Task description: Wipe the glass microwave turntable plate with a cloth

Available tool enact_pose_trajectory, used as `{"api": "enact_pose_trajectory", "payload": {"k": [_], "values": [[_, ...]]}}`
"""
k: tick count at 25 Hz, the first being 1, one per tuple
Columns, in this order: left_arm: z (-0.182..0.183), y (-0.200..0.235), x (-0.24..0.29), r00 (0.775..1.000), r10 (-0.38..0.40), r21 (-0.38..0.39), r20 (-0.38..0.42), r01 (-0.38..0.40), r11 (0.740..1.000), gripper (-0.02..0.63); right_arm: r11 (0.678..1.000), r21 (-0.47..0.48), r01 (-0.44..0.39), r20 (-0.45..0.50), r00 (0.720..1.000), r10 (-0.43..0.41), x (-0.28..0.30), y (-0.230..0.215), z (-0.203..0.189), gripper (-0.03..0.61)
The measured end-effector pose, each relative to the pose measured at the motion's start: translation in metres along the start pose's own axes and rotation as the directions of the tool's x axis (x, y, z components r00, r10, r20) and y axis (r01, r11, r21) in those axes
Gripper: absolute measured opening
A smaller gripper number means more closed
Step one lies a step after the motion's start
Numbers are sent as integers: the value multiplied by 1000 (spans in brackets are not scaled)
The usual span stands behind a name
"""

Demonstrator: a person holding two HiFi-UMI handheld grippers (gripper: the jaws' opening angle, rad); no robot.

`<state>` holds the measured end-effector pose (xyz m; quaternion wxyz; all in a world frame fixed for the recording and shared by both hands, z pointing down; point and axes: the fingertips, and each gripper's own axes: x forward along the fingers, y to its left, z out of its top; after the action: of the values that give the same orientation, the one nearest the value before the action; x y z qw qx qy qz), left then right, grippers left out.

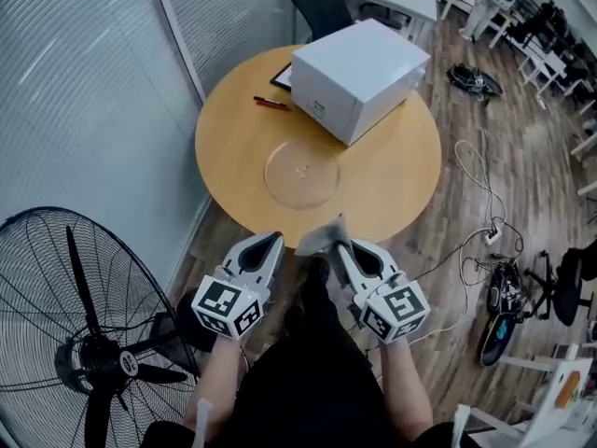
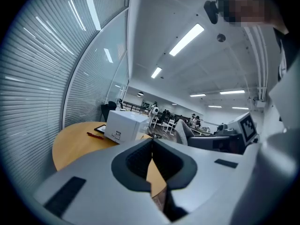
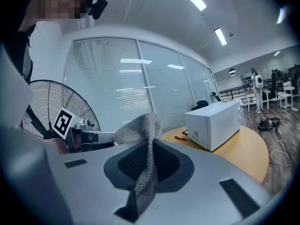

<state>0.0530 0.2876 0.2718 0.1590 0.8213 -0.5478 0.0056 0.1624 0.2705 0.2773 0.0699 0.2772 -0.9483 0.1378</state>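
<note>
On table (image 1: 392,194) — plate (image 1: 301,172), microwave (image 1: 359,77) behind it — pen (image 1: 271,104) left.

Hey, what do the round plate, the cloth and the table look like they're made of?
The plate looks like clear glass: the surface beneath shows through, its rim glints. The cloth is grey, coarse woven or knitted fabric, matte. The table is wood or wood-look laminate, smooth, slight sheen; can't tell which.
</note>
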Motion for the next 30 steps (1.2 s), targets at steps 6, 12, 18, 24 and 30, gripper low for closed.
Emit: {"api": "enact_pose_trajectory", "payload": {"k": [6, 12, 18, 24, 30], "values": [[-5, 32, 24, 999, 24, -16, -30, -24, 1000, -2, 999, -3, -54, -36, 998, 53, 44, -18, 0, 38], [-1, 61, 54, 997, 47, -13, -61, -48, 999, -2, 997, -12, -74, -72, 995, 73, 82, -48, 3, 37], [-10, 91, 88, 991, 80, -41, -105, -84, 996, -2, 997, -4, -79, -123, 989, 78, 119, -79, -7, 37], [-18, 113, 118, 983, 112, -46, -147, -120, 992, -2, 997, -12, -70, -173, 983, 67, 147, -115, -17, 37], [-36, 136, 141, 965, 171, -63, -200, -186, 980, -2, 998, -54, -41, -245, 969, 26, 174, -150, -43, 37]]}}
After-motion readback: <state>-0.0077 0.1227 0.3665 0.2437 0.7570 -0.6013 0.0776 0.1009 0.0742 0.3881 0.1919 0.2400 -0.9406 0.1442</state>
